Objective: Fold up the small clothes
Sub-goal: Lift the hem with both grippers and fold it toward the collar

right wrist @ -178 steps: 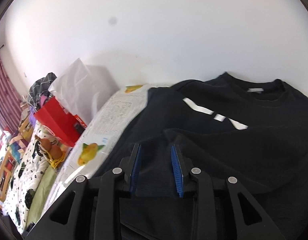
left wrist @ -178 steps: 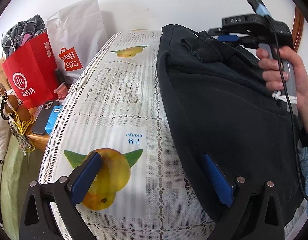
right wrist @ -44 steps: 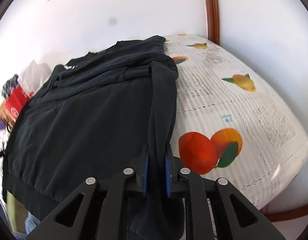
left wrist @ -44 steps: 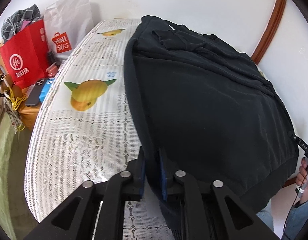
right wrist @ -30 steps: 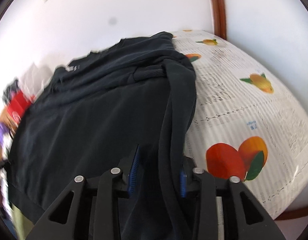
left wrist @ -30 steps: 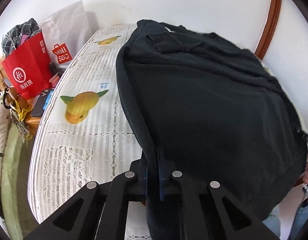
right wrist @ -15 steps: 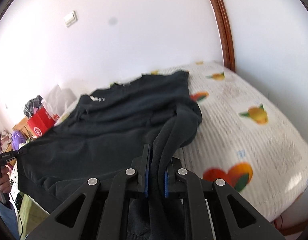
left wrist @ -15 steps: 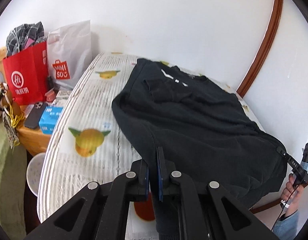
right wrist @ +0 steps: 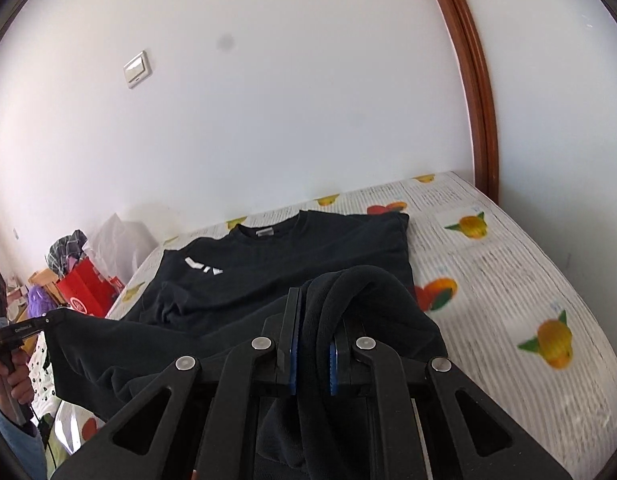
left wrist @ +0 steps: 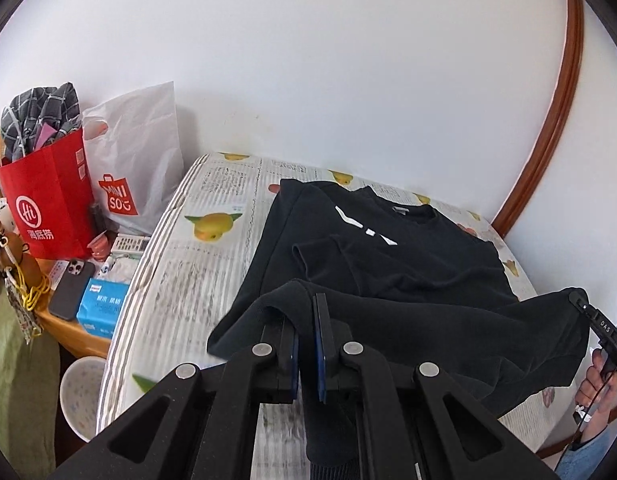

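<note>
Above bed (left wrist: 212, 264), both grippers hem-clamped.

Bright, even daylight; strong fisheye bending with dark corners, slight motion blur at right.

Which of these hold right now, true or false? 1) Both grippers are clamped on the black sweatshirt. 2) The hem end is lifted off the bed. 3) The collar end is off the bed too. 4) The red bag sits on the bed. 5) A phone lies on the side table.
1) True: the left gripper and right gripper each pinch the black sweatshirt.
2) True: it hangs between the grippers above the bed.
3) False: the collar end lies flat on the bed.
4) False: the red bag stands on the side table beside the bed.
5) True: the phone lies there.
</note>
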Available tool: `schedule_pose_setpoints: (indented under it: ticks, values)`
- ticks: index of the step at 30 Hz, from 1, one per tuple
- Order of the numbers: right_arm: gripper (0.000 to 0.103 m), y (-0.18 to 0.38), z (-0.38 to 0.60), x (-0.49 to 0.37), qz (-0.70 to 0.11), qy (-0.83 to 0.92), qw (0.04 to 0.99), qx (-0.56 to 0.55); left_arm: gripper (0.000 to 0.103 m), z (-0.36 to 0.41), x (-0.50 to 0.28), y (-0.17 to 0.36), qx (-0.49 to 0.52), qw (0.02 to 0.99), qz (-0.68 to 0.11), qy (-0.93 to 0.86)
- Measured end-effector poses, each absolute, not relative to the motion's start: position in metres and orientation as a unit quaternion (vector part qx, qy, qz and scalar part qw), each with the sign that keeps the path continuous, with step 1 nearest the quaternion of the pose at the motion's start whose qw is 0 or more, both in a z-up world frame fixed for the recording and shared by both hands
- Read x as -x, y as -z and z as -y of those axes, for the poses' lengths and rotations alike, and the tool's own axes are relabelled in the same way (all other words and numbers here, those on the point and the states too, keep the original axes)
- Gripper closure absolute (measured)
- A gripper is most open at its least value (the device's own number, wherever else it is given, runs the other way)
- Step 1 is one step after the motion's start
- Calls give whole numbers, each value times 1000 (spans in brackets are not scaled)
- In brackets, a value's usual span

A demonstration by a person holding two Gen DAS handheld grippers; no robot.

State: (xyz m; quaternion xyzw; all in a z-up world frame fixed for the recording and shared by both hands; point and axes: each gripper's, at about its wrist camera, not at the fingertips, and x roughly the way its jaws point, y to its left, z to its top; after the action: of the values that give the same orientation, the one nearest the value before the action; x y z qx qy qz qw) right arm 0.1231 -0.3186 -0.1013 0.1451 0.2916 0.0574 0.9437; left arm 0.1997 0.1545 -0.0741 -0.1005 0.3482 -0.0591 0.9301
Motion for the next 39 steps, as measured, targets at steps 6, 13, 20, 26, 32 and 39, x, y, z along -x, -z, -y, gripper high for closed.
schedule_pose_setpoints:
  ticks: [6, 13, 20, 26, 32, 39]
  values:
    - [92, 104, 323, -178, -295, -54, 940, -165, 97, -153, -254, 76, 106, 925, -362, 51]
    - [92, 131, 325, -230, -316, -39, 931, -178, 97, -133, -304, 94, 54, 922, -384, 13]
    - [92, 162, 327, -256, -345, -23, 922, -172, 97, -120, -333, 116, 7, 914, -405, -13]
    - [92, 180, 328, -272, -373, -1, 915, -151, 96, -115, -345, 129, -7, 908, -418, -18]
    - [91, 203, 325, -286, -430, 26, 894, -125, 94, -113, -348, 138, -16, 898, -440, -17]
    - [62, 169, 333, -239, -384, -12, 913, -139, 55, -136, -315, 117, 23, 900, -434, 8]
